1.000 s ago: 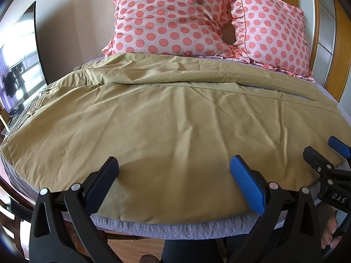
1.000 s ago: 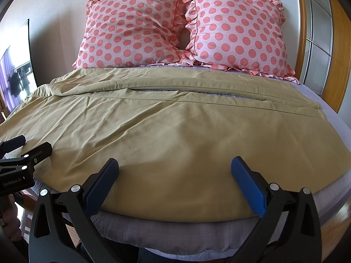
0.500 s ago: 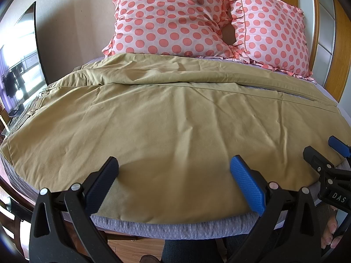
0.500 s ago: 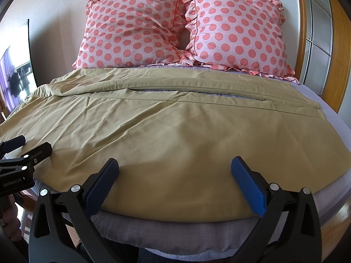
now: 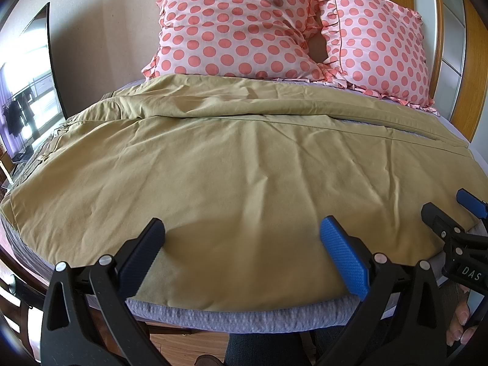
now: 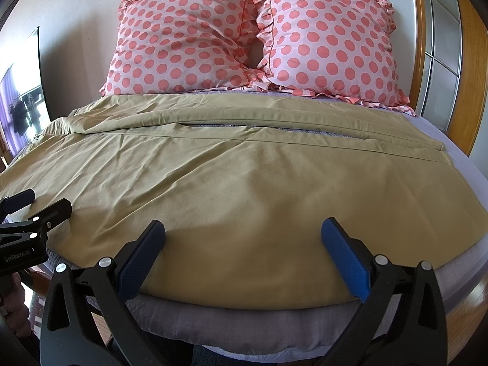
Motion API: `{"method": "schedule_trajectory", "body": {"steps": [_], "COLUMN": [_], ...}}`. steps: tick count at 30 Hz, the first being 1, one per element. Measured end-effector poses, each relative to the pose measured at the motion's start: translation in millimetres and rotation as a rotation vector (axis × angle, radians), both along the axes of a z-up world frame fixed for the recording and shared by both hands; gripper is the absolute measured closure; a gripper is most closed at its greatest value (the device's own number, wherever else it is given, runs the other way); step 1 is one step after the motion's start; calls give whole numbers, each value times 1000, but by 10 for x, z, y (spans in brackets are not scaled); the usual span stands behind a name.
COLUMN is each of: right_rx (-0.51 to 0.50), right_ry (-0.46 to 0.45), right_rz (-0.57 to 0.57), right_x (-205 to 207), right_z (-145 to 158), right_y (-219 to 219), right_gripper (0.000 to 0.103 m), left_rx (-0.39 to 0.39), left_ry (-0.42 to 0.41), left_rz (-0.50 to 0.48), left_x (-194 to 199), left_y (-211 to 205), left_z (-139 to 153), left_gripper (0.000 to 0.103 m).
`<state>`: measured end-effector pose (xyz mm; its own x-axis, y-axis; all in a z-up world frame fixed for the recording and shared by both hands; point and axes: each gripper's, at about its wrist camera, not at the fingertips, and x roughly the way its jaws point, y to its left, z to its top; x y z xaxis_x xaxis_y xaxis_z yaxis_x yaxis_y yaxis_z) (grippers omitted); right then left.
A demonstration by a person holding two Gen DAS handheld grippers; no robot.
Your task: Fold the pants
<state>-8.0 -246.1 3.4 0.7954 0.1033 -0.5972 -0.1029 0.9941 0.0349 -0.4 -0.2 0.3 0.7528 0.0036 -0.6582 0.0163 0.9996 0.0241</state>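
Khaki pants lie spread flat across the bed, waistband at the left, the two legs running to the right; they also show in the right wrist view. My left gripper is open and empty, hovering over the near edge of the pants. My right gripper is open and empty over the near leg further right. The right gripper also shows at the right edge of the left wrist view, and the left gripper shows at the left edge of the right wrist view.
Two pink polka-dot pillows lean at the head of the bed. The grey sheet's front edge lies just under my grippers. A dark screen stands left; a wooden frame stands right.
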Motion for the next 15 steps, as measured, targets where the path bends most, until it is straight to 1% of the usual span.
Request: {"method": "schedule_trajectory", "body": {"steps": [12, 14, 15], "right_rx": [-1, 0, -6], "right_ry": [-3, 45, 64], "right_rz": [10, 26, 12], "right_x": [-32, 52, 113], "right_z": [-50, -6, 85], "right_y": [33, -7, -87], "right_gripper": [1, 1, 1], "left_rx": [-1, -3, -4], "left_ry": [-7, -8, -5], "left_rz": [-3, -15, -23], "left_x": [-3, -35, -70], "left_y": [4, -13, -5], "left_z": [-1, 107, 127], "left_gripper": [2, 2, 2]}}
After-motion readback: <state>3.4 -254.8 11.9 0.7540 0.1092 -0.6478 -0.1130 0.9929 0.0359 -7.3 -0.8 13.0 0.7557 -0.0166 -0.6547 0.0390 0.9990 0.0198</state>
